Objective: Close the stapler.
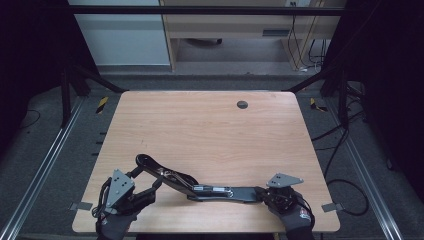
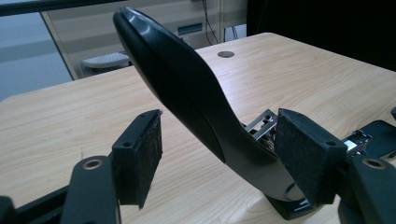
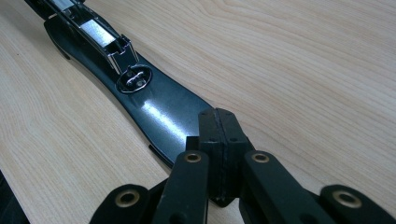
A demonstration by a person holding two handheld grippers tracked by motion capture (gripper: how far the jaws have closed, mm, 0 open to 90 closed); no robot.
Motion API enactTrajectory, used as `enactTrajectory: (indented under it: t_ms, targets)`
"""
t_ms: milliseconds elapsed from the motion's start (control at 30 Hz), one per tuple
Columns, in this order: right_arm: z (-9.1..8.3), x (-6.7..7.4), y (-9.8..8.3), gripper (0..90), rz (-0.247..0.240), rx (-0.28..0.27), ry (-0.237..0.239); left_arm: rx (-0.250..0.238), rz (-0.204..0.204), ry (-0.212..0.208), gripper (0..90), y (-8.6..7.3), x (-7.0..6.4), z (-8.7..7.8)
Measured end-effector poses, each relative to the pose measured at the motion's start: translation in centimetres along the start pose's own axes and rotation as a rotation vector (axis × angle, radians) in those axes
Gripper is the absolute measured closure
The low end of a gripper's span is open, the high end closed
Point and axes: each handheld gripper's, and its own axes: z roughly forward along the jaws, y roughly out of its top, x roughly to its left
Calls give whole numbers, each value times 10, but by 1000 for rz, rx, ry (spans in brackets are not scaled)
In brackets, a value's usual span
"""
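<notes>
On pale woodgrain table [image 1: 210, 130], glossy black curved stapler [image 1: 200, 187] apparently lies opened.

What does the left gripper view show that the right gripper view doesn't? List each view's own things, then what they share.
Left gripper view: the stapler's raised cover standing between the pads of the open left gripper, and a round grommet far off in the table. Right gripper view: the anvil plate, the staple channel, and the shut right gripper over the end of the base. Shared: the opened stapler and the wooden table.
</notes>
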Motion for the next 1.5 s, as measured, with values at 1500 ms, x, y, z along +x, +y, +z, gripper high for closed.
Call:
enactTrajectory:
  t_ms: [1500]
  targets:
    - [12,-1,-4,900,15,56,11,-13,-51,12,493,7,0,13]
